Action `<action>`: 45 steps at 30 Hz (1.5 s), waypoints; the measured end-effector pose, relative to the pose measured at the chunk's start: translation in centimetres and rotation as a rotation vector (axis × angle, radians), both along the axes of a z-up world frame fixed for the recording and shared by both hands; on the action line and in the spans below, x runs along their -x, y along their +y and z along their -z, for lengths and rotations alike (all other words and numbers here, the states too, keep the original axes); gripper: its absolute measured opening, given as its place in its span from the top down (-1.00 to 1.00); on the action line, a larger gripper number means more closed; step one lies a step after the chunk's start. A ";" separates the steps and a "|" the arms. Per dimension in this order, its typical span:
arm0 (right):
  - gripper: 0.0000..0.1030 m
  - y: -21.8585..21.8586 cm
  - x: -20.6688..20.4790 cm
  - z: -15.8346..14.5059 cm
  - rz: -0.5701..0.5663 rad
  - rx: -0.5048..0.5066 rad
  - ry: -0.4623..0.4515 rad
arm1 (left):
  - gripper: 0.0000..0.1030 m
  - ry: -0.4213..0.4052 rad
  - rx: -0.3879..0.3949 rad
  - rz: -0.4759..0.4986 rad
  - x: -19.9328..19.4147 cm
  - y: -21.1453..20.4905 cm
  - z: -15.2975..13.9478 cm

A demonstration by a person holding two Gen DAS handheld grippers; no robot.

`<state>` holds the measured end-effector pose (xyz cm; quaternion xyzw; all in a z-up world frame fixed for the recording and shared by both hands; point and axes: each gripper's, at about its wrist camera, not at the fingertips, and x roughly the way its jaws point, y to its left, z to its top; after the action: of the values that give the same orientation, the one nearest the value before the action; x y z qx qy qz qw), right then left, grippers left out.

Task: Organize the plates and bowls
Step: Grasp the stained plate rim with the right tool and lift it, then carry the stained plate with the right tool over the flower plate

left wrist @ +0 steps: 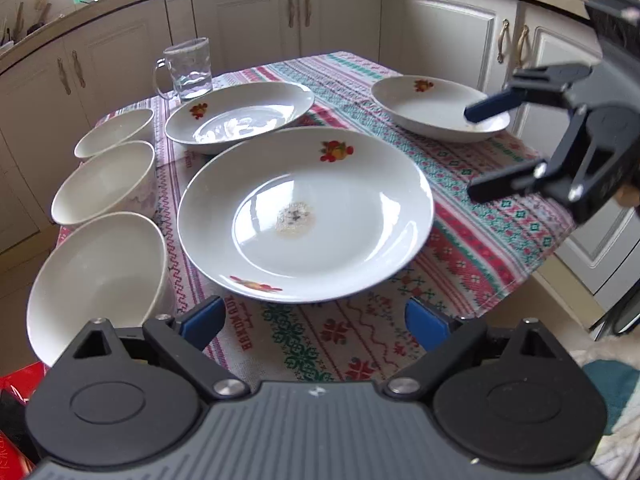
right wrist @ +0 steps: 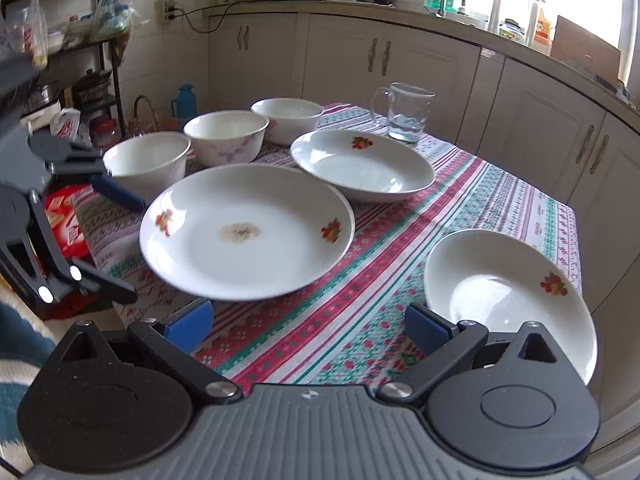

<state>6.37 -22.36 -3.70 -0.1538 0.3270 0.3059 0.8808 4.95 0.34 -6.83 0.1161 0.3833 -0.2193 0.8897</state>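
Observation:
A large white plate [left wrist: 306, 216] [right wrist: 246, 232] with a brown stain at its centre lies on the patterned tablecloth [left wrist: 480, 240]. Just short of its near rim, my left gripper [left wrist: 314, 324] stands open with nothing between its blue pads. A second plate [left wrist: 240, 116] [right wrist: 362, 166] lies behind it, and a third plate [left wrist: 440, 108] [right wrist: 508, 300] sits near the table's right edge. Three white bowls [left wrist: 100, 276] [left wrist: 104, 184] [left wrist: 114, 132] line the left side. My right gripper [right wrist: 308, 326] [left wrist: 475, 154] hovers open and empty beside the third plate.
A glass mug [left wrist: 188, 70] [right wrist: 408, 112] with a little water stands at the back by the second plate. Cream cabinets [left wrist: 256, 20] run along the wall behind the table. A red packet [right wrist: 66, 220] lies off the table's left edge.

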 end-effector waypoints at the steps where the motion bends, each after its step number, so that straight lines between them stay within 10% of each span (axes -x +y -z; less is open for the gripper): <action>1: -1.00 -0.1 -0.3 -0.4 0.001 -0.007 0.004 | -0.85 0.000 0.004 -0.006 -0.1 0.0 0.2; 45: -0.53 6.8 -16.8 1.8 -0.298 -0.061 0.399 | -0.79 -0.069 -0.057 -0.105 -0.8 -1.7 0.9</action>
<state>23.15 -15.55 -5.52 -0.1102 0.4587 0.4666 0.7482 5.74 -1.33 -7.74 0.1287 0.3639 -0.1572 0.9090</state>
